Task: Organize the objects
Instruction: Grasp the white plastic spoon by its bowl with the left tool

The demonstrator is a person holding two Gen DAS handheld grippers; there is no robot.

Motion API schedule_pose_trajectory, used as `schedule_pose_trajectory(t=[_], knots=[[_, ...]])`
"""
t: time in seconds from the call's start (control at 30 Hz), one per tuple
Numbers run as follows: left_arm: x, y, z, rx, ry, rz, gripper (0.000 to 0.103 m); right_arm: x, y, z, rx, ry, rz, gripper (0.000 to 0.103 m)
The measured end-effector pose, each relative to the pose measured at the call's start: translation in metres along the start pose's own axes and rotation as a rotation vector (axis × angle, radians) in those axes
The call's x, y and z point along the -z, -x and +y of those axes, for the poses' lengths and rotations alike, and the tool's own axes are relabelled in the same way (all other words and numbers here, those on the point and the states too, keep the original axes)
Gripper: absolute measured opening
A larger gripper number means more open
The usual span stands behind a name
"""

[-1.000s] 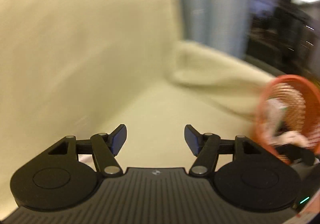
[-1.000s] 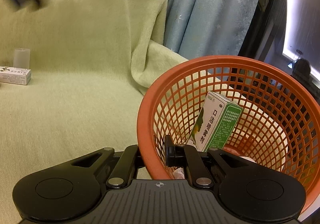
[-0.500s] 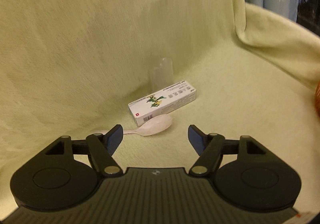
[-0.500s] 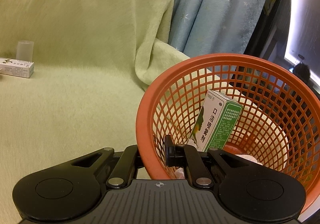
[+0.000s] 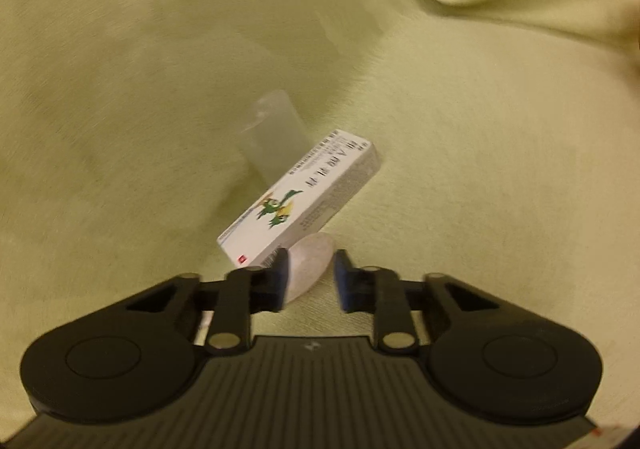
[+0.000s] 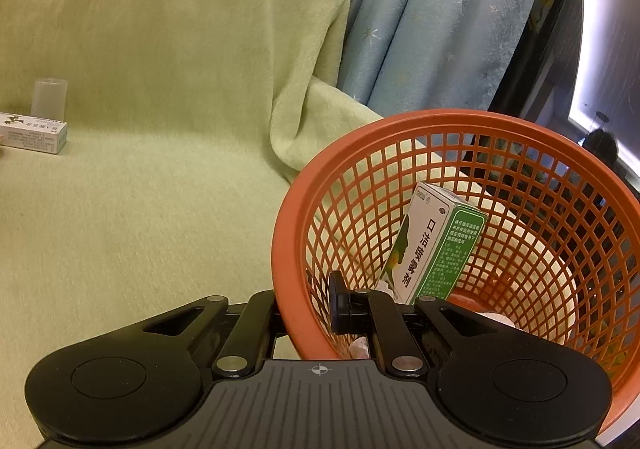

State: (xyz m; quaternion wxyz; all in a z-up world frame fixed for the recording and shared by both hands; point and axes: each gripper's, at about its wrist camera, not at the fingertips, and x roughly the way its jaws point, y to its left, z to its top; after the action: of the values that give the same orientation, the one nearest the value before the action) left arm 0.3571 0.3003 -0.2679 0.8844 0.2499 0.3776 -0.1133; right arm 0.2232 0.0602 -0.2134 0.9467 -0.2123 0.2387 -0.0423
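Fingers [image 5: 280,277] of the left gripper [image 5: 309,276] have just been closing and now sit tight on either side of a pale plastic spoon [image 5: 311,261]. Its bowl fills the gap between them, with the left finger against one edge and the right finger at the other. The picture is smeared, so the exact contact is hard to read. Just beyond the left fingertip lies a white medicine box [image 5: 304,197] with a green bird print, set at a slant, its near corner touching the spoon. Behind the box, further out from the fingertips, stands a small clear plastic cup [image 5: 276,137]. All three rest on a pale green fleece blanket [image 5: 480,169].

The right gripper [image 6: 308,309] is clamped on the rim of an orange mesh basket [image 6: 440,121] — one finger outside the wall, the other inside. Ahead of the inner finger a green and white medicine box [image 6: 436,245] leans upright in the basket. Far off to the left of these fingers, the white box and the cup show again on the blanket — well apart from the basket. A blue curtain [image 6: 420,29] hangs behind.
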Motion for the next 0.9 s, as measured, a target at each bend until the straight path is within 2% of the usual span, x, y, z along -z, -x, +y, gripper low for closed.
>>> schedule_pose_trajectory(t=[0.13,0.33,0.47,0.53,0.57,0.6,0.67,0.8,0.9], knots=[[0.007,0.006,-0.009,0.005,-0.066,-0.008,0.005,0.0,0.0,0.0,0.0,0.0,0.0,0.005],[0.032,0.053,-0.045,0.112,-0.203,-0.051,0.004,0.0,-0.001,-0.001,-0.002,-0.005,0.0,0.005],[0.06,0.087,-0.057,0.165,-0.163,-0.04,0.008,0.0,0.0,-0.002,-0.003,-0.005,0.0,0.005],[0.072,0.1,-0.055,0.183,-0.082,-0.027,0.013,0.0,0.0,-0.002,-0.005,-0.006,0.0,0.005],[0.076,0.104,-0.051,0.188,-0.019,-0.022,0.022,0.0,0.001,-0.002,-0.006,-0.005,0.001,0.005],[0.078,0.107,-0.047,0.18,0.047,-0.016,0.037,0.001,0.001,-0.002,-0.006,-0.005,0.0,0.005],[0.082,0.109,-0.034,0.153,0.198,-0.012,0.053,0.001,0.002,-0.002,-0.006,-0.005,0.0,0.005],[0.088,0.091,-0.005,0.143,0.501,0.042,0.056,0.002,0.002,-0.002,-0.006,-0.004,0.0,0.005],[0.089,0.074,0.011,0.117,0.642,0.056,0.056,0.002,0.002,-0.003,-0.006,-0.006,-0.001,0.005]])
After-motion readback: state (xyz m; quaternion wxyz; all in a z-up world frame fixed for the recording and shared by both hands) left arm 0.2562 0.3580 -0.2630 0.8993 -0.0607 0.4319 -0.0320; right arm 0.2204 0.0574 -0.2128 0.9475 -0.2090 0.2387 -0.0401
